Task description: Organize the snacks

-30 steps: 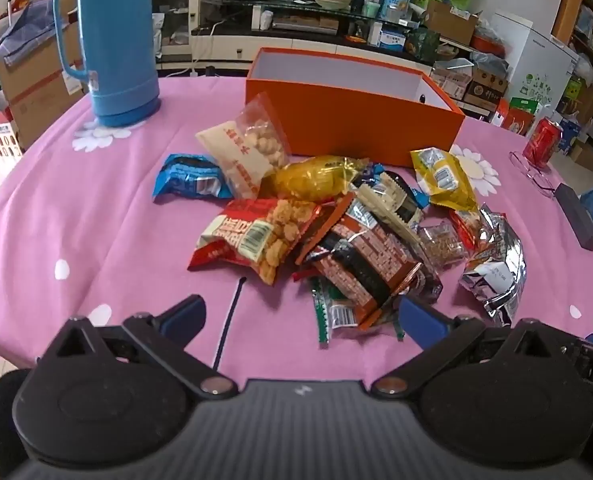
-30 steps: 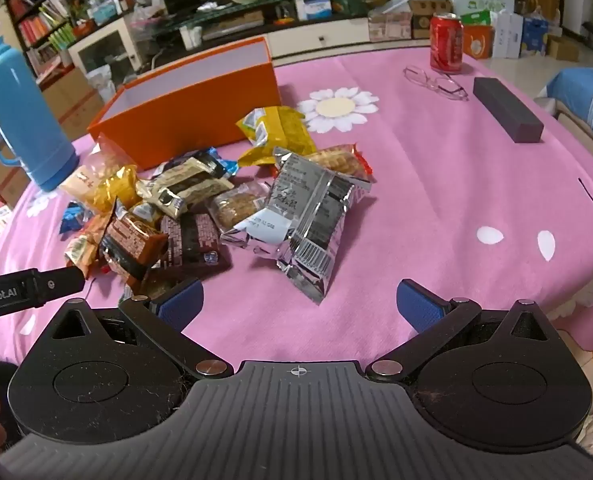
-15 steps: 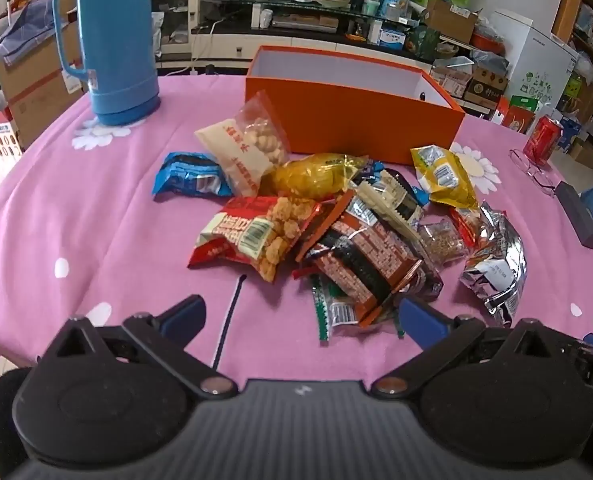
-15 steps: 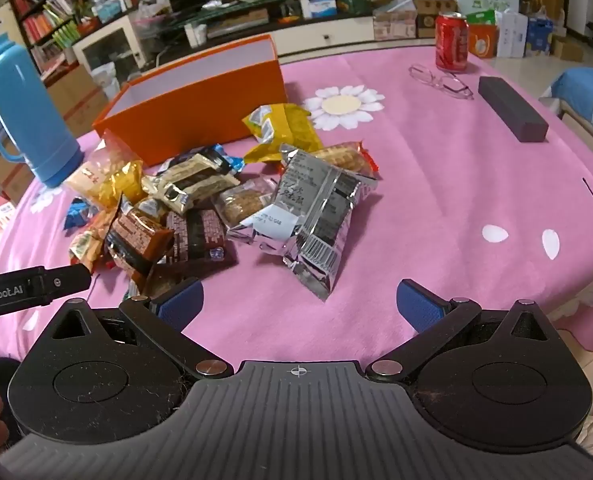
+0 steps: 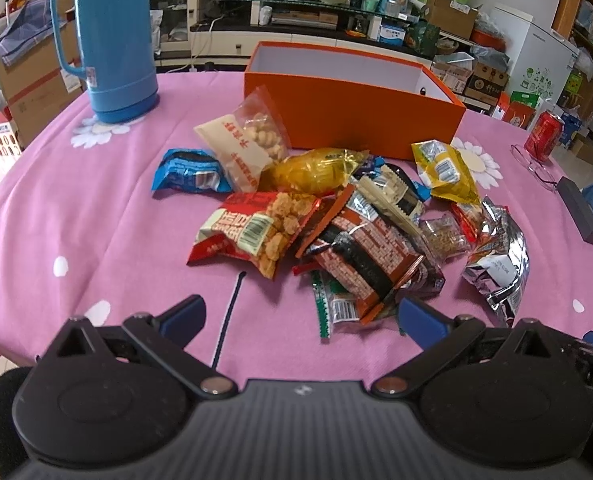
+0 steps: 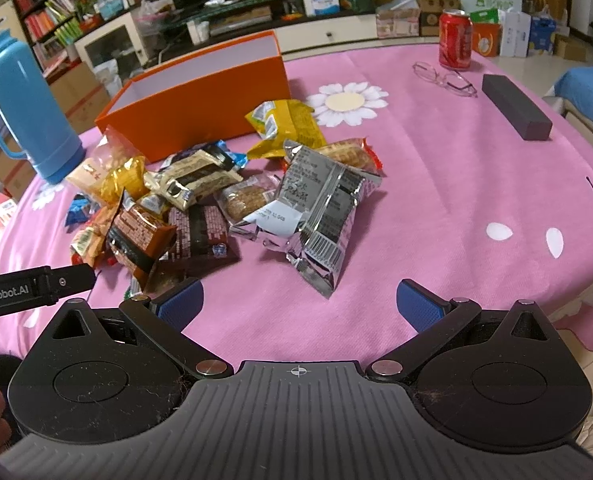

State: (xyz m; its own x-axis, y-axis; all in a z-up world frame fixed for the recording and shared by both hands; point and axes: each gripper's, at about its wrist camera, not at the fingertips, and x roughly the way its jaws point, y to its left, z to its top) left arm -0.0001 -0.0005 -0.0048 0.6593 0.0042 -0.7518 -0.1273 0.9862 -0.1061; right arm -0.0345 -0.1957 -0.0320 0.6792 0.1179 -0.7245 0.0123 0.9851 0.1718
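Both sets of jaws wide, nothing between them. Left gripper (image 5: 302,318) sits low at the near table edge; its right pad (image 5: 420,318) is just beside the brown brick-print packs (image 5: 370,254), w/ a green-edged wrapper (image 5: 328,306) between the pads' line and the pile. Ahead of the left jaws: red puffed-snack bag (image 5: 252,230), blue pack (image 5: 190,170) to the far left, orange box (image 5: 354,96) open behind the heap. Left view only: thin black line (image 5: 228,316) on the pink cloth (image 5: 76,200).

Right gripper (image 6: 300,306) faces the silver foil bag (image 6: 316,216), just ahead and apart from the pads. Right view only: the left tool's black bar (image 6: 32,288) beside its left pad. Clearer here: glasses (image 6: 444,78), dark block (image 6: 516,106), red can (image 6: 455,40).
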